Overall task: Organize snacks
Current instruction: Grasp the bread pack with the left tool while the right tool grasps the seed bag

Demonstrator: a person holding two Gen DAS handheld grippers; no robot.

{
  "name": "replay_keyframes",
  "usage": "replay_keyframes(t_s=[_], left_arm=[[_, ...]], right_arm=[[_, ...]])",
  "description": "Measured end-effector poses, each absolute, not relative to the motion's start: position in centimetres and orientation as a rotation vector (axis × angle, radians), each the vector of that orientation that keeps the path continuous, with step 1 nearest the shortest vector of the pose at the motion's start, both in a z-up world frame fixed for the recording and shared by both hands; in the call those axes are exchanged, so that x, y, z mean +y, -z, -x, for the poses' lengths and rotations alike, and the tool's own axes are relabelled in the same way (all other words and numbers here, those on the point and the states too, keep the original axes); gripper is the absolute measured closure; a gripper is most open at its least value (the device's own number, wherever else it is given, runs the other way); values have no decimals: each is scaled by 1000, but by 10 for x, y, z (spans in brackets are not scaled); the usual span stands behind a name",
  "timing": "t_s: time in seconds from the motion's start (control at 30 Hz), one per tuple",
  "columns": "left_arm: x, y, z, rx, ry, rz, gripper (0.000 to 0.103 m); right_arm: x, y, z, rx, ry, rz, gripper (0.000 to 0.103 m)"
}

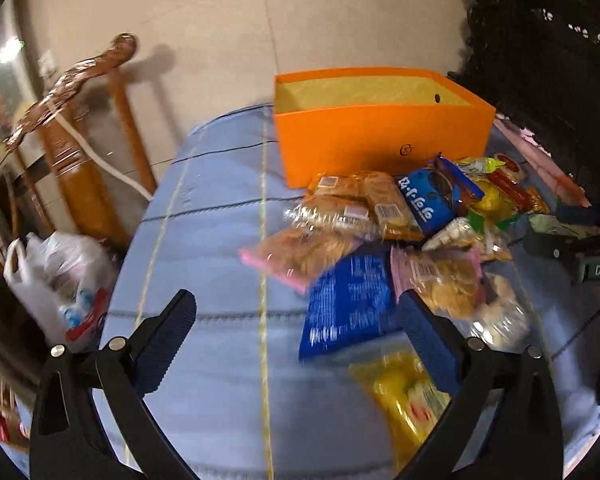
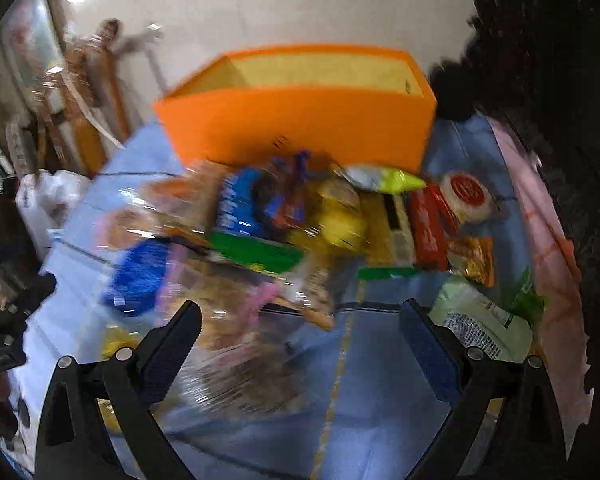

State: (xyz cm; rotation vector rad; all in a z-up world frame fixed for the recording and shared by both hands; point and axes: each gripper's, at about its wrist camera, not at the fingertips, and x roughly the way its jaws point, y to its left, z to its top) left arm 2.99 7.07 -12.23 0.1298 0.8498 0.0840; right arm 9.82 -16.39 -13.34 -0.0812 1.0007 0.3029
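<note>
In the left wrist view, the left gripper point(image 1: 296, 328) is seen spread wide with nothing between its fingers, held above a blue checked tablecloth point(image 1: 212, 248). Ahead of it and to its right a heap of snack packets point(image 1: 400, 232) is spread on the cloth. A dark blue packet point(image 1: 348, 300) lies just inside the right-hand finger, and a yellow packet point(image 1: 404, 396) is partly covered by that finger. A clear bag of biscuits with a pink edge point(image 1: 300, 252) is seen straight ahead. Beyond the heap, an orange box point(image 1: 380, 140) stands upright and open-topped, its interior bare as far as can be seen. Far off to the left a white plastic bag point(image 1: 56, 276) and a wooden chair point(image 1: 84, 160) are seen beside the table.

In the right wrist view, heavily blurred, the right gripper point(image 2: 300, 332) is likewise shown released and holding nothing. A clear crinkled bag point(image 2: 240, 360) is found between and below its fingers; contact cannot be judged. A pale green packet point(image 2: 476, 324) lies just outside the right-hand finger. Ahead, the same heap is seen, with a red packet point(image 2: 428, 228) and a round white snack with a red label point(image 2: 466, 196) to the right, and the orange box point(image 2: 300, 128) stands behind it all.
</note>
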Motion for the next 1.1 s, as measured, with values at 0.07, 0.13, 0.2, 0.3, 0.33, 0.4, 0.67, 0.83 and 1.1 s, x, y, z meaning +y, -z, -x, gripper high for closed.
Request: replay_keyframes(t_s=[0.07,0.13,0.2,0.3,0.33,0.4,0.67,0.83,1.1], left_arm=[[68,130,-53,861,-70,-155,4],[65,133,-80,869,-23,-156,4],[56,133,-105,868,6,-191,4],[39,142,-139,862,27,-279,4],[35,145,-146,874,28,-296,4],[27,157,-165,912,68,-316,4],[49,188,-192,1013,106,-220,4],[80,228,-214,1228,19,-86,4],[64,225,-203,1160,26,-118,24]], right_arm=[[-164,134,-112,1005,-293,55,3],[-162,133,-129,988,-274,61,3],[-164,132,-144,973,-253,81,3],[-176,133,-173,972,-224,106,3],[-181,131,-181,968,-223,116,3],[-190,128,-196,958,-238,128,3],[-173,164,-249,1073,-312,219,3],[-179,182,-269,1110,-281,51,3],[-173,182,-268,1155,-219,26,27]])
